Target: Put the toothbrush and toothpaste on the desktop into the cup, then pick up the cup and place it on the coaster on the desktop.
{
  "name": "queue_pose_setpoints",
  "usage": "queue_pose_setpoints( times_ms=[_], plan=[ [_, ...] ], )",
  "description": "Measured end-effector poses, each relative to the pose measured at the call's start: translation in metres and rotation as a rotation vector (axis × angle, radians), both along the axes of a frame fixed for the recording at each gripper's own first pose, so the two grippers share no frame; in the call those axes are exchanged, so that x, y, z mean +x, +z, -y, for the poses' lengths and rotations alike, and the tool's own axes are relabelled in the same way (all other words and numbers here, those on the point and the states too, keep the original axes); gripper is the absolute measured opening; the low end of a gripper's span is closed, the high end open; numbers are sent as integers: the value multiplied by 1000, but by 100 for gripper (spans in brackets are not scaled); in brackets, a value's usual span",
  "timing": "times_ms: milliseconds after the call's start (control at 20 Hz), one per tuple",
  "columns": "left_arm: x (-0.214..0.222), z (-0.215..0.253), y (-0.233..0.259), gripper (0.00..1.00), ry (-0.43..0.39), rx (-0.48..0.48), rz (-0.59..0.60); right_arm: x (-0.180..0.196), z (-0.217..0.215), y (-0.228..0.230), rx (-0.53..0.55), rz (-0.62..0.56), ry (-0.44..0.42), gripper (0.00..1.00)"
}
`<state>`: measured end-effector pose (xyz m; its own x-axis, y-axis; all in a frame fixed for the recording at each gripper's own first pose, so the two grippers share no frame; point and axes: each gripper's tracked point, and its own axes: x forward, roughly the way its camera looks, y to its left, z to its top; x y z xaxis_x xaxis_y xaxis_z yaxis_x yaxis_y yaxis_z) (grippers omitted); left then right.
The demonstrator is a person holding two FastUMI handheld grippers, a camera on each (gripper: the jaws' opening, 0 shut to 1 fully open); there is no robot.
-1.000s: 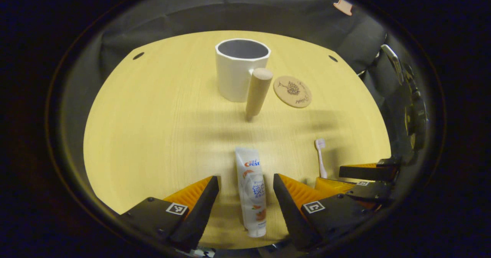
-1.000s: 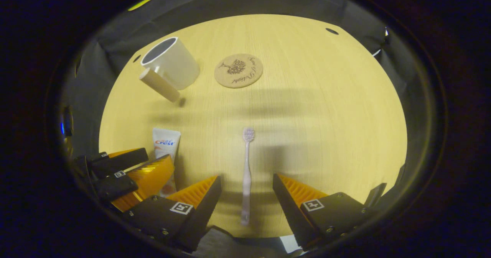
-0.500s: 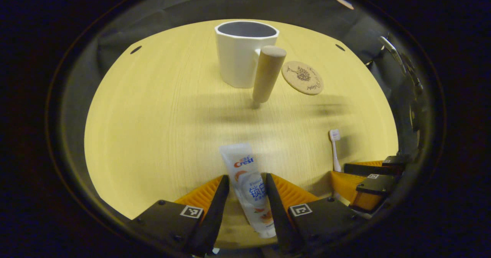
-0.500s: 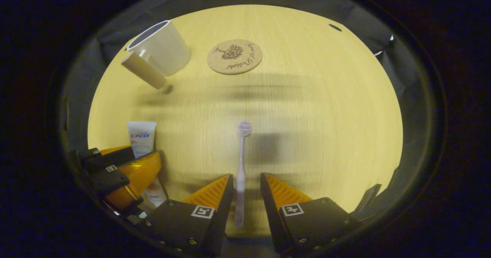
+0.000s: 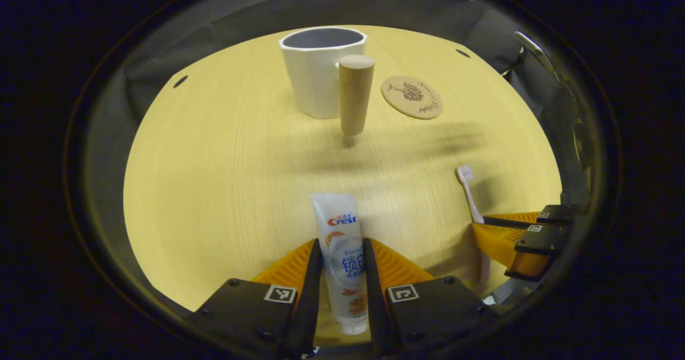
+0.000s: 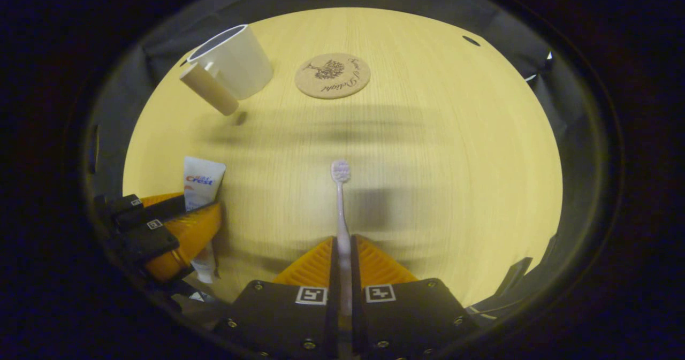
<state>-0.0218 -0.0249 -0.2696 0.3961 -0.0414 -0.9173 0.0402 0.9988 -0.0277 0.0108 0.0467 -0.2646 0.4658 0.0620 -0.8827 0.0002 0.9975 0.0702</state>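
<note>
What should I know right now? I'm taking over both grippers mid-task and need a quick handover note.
Left gripper: shut on the toothpaste, its flat end pointing toward the cup.
Right gripper: shut on the toothbrush, bristle end forward.
Cup: upright at the far side of the desktop, with nothing visible inside, wooden handle facing you.
Coaster: bare, beside the cup.
Done: both items gripped.
Left: drop both into the cup, then lift the cup onto the coaster.

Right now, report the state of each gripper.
Left gripper: shut on the toothpaste.
Right gripper: shut on the toothbrush.
</note>
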Motion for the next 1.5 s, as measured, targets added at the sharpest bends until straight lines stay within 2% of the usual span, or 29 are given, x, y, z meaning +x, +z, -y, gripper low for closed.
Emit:
queue_pose_setpoints(
  times_ms=[50,100,150,250,300,350,450,700,1000,1500],
  plan=[
    [0,0,1,45,-11,0,1,2,2,1,-2,12,11,12],
    [1,-1,2,43,-3,-6,17,0,1,1,20,17,-9,5],
    [0,0,2,37,-7,-7,16,3,0,1,27,32,-5,5],
    [6,0,5,37,7,-29,51,2,0,1,39,40,0,5],
    [6,0,5,25,8,-42,55,2,0,2,44,42,4,5],
    [7,-1,6,26,9,-52,72,3,1,2,48,51,8,5],
    [14,-4,10,19,31,-62,112,3,0,3,58,68,11,5],
    [23,-14,40,19,73,-97,228,13,-6,31,126,197,17,5],
    [47,-38,106,18,126,-106,460,30,-8,87,191,410,18,5],
    [111,-59,217,18,117,-107,821,41,-24,165,231,671,82,5]
  ],
)
